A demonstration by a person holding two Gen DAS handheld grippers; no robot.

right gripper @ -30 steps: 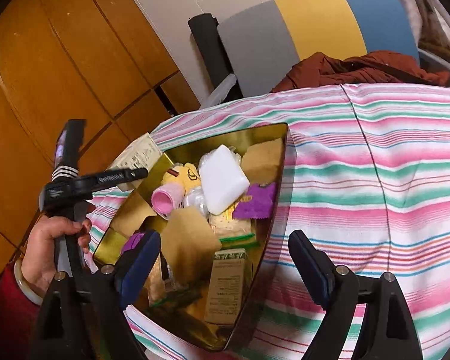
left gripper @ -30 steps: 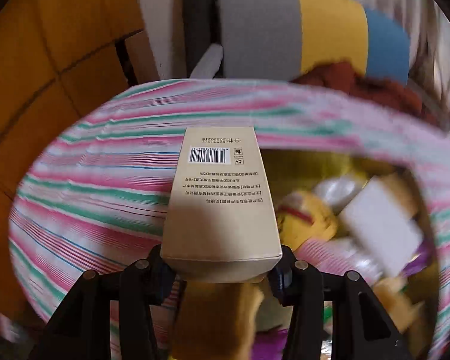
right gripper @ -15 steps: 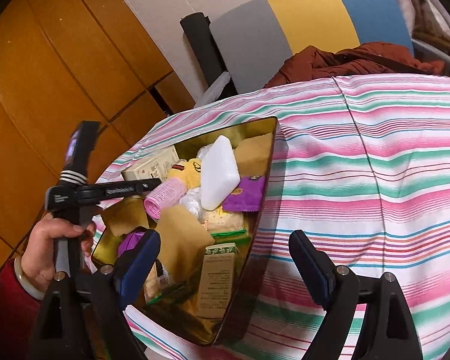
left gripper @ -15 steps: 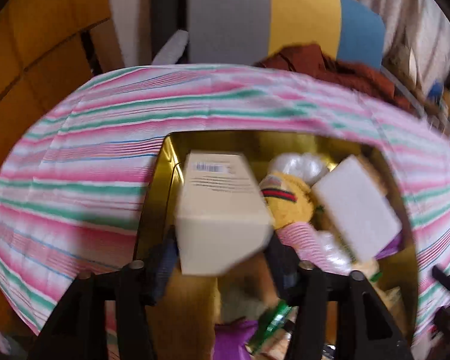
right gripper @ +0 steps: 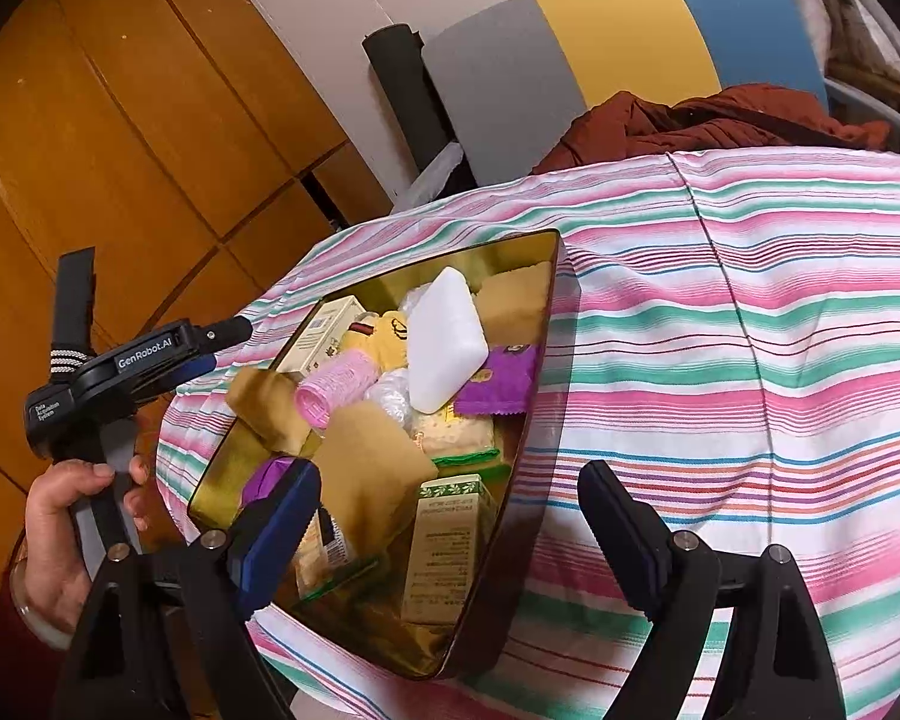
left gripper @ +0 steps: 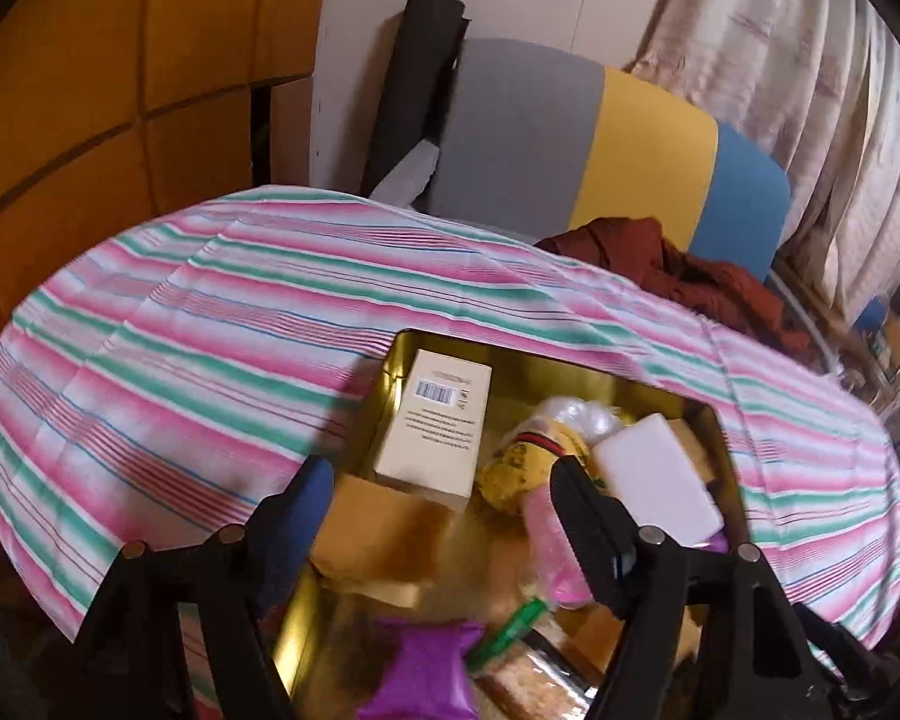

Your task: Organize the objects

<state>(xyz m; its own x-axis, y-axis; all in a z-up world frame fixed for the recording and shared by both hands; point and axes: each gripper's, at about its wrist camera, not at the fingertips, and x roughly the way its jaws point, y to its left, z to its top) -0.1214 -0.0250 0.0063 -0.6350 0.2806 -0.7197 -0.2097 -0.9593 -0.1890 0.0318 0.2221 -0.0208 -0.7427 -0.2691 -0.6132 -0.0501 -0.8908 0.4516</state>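
Now, status:
L gripper (left gripper: 438,498): jaws opening, nothing btwn pads; cream box (left gripper: 435,426) lies just ahead of it, in gold tin (left gripper: 546,354), far-left corner.
R gripper (right gripper: 450,516): wide, empty, over tin's near end.
Tin: on striped surface (left gripper: 210,330), packed w/ white block (right gripper: 444,339), pink roller (right gripper: 336,387).

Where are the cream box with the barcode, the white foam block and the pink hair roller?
cream box (left gripper: 435,429), left wrist view, on its printed top face
white foam block (right gripper: 445,339), right wrist view, on its broad flat face
pink hair roller (right gripper: 336,387), right wrist view, on its ribbed side
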